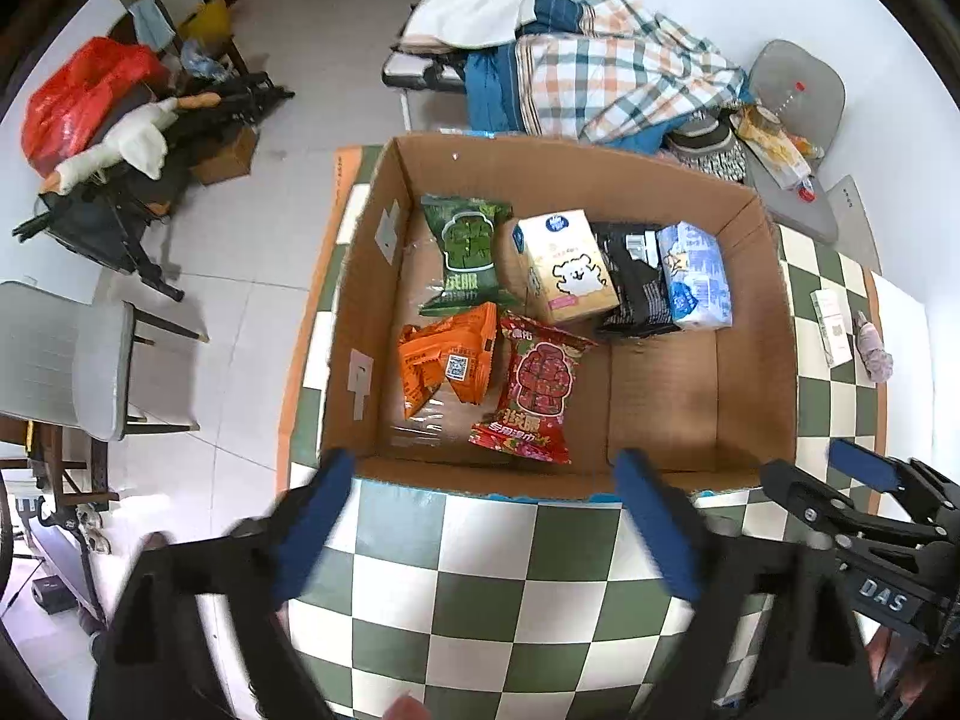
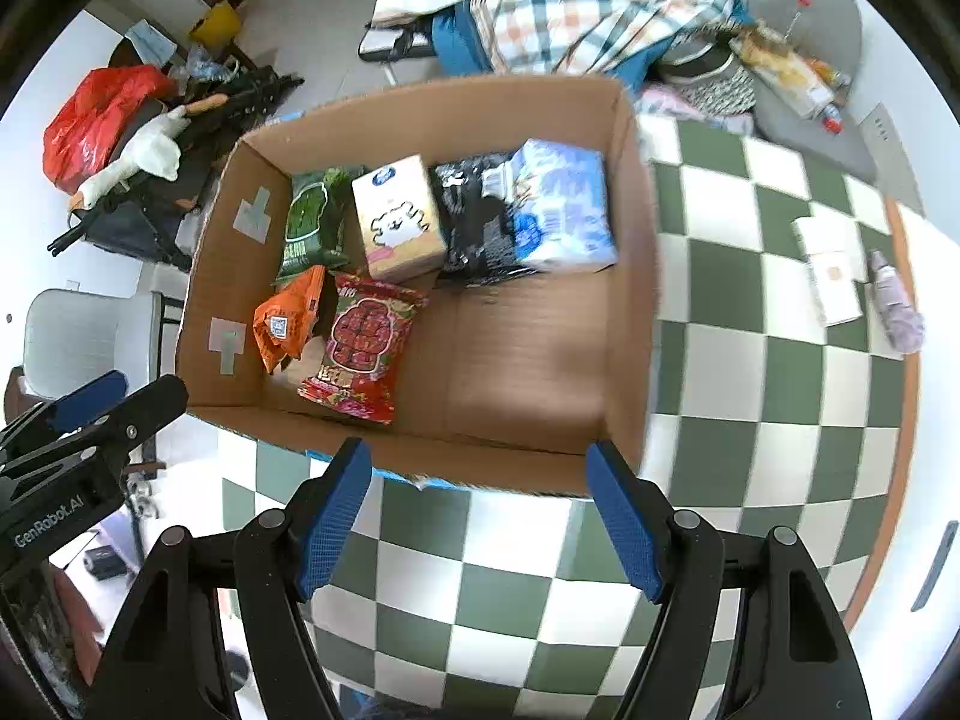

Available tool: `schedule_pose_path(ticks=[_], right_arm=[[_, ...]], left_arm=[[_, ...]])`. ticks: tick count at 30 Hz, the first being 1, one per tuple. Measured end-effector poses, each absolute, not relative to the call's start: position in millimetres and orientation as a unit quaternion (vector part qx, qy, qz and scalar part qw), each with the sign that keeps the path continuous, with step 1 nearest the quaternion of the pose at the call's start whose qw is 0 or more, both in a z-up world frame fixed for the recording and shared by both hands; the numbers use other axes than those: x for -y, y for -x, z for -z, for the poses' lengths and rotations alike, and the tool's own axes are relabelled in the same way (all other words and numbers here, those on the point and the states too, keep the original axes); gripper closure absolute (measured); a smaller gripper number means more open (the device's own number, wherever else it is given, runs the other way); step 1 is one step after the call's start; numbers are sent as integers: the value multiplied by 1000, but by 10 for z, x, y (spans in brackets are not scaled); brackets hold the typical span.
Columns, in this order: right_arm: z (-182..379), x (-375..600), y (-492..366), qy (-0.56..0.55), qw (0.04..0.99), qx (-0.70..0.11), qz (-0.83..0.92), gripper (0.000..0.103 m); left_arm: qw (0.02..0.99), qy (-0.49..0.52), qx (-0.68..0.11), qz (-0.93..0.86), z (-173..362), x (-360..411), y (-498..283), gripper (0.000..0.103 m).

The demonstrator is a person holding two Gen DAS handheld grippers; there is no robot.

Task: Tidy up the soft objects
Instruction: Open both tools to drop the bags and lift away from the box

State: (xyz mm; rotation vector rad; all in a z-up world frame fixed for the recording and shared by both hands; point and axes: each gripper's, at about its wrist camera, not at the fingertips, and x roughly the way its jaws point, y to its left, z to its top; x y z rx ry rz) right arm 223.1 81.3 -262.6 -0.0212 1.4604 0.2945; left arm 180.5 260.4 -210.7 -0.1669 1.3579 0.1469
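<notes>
An open cardboard box [image 1: 756,324] [image 2: 630,276] stands on the green-and-white checkered table. Inside lie a green packet [image 1: 468,252] [image 2: 312,222], an orange packet [image 1: 447,360] [image 2: 285,318], a red packet [image 1: 537,393] [image 2: 363,348], a cream tissue pack with a bear [image 1: 567,267] [image 2: 399,219], a black packet [image 1: 636,282] [image 2: 474,216] and a blue-white tissue pack [image 1: 696,276] [image 2: 564,210]. My left gripper [image 1: 486,516] is open and empty above the box's near edge. My right gripper [image 2: 480,516] is open and empty, also at the near edge. Each gripper shows in the other's view: the right one [image 1: 864,480], the left one [image 2: 96,402].
A white booklet [image 1: 831,327] [image 2: 831,270] and a small pink-grey item [image 1: 873,348] [image 2: 897,306] lie on the table right of the box. Behind the box is a cot with plaid bedding [image 1: 606,66]. A chair [image 1: 66,360] and clutter stand on the floor at left.
</notes>
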Motion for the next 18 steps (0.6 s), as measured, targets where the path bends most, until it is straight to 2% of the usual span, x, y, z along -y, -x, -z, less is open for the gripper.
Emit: schedule_pose_path(ticks=[2, 4, 8, 18], right_arm=[[2528, -752, -2168, 12, 747, -652, -130, 16], [2432, -696, -2105, 17, 758, -640, -125, 15], [2262, -556, -1978, 25, 774, -622, -117, 1], [2012, -280, -1763, 15, 781, -609, -140, 0]], left_arm=[[783, 63, -614, -78, 2010, -2548, -1742, 7], [791, 62, -603, -82, 1926, -2508, -1679, 7], [800, 71, -590, -86, 1793, -2453, -1578, 7], [820, 72, -561, -91, 1404, -2142, -1421, 7]])
